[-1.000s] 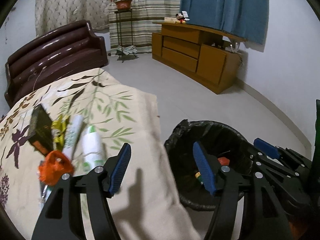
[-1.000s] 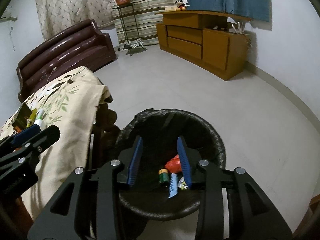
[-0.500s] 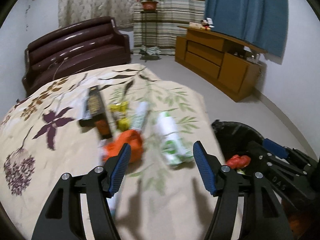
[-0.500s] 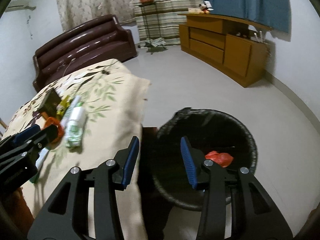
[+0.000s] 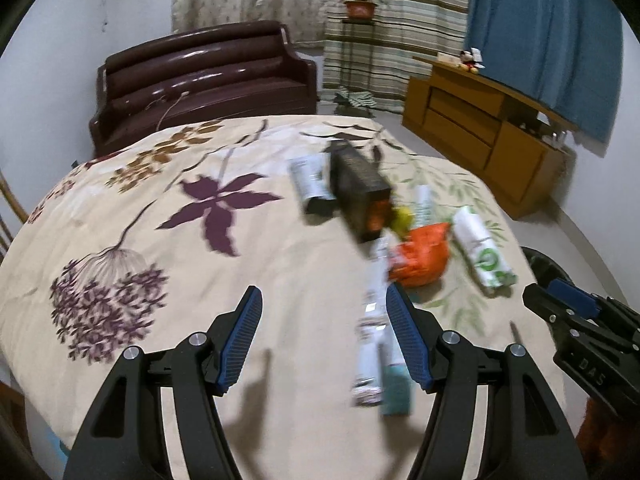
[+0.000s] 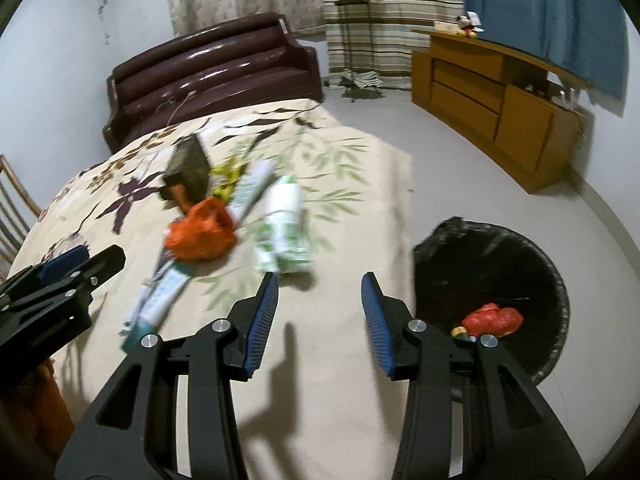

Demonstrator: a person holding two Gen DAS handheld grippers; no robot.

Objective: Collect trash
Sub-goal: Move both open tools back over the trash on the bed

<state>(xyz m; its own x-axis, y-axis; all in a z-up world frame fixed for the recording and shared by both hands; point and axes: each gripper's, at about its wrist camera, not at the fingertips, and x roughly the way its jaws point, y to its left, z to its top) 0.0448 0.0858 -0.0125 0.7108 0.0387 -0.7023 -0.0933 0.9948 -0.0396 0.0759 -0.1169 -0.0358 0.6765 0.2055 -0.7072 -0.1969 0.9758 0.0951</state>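
Note:
Trash lies on the floral tablecloth (image 5: pixel 168 240): a crumpled orange bag (image 5: pixel 420 256) (image 6: pixel 200 234), a white-and-green pack (image 5: pixel 482 252) (image 6: pixel 284 224), a dark box (image 5: pixel 360 188) (image 6: pixel 188 168), a yellow wrapper (image 5: pixel 402 216) and a long toothpaste tube (image 5: pixel 380 344) (image 6: pixel 160 300). My left gripper (image 5: pixel 324 332) hovers open over the cloth, with the tube just inside its right finger. My right gripper (image 6: pixel 319 316) is open and empty above the table's edge, just short of the pack. To its right on the floor stands a black-lined bin (image 6: pixel 552 280), holding a red wad (image 6: pixel 494 318).
A dark brown sofa (image 5: pixel 208 72) stands behind the table. A wooden cabinet (image 6: pixel 500 96) lines the right wall, with a plant stand (image 6: pixel 352 40) by the striped curtain. A chair back (image 6: pixel 12 216) shows at the left edge. Grey floor lies open beyond the bin.
Both grippers have swung left, away from the bin and over the table. The trash pile now lies ahead of them. The right jaws stand a little wider.

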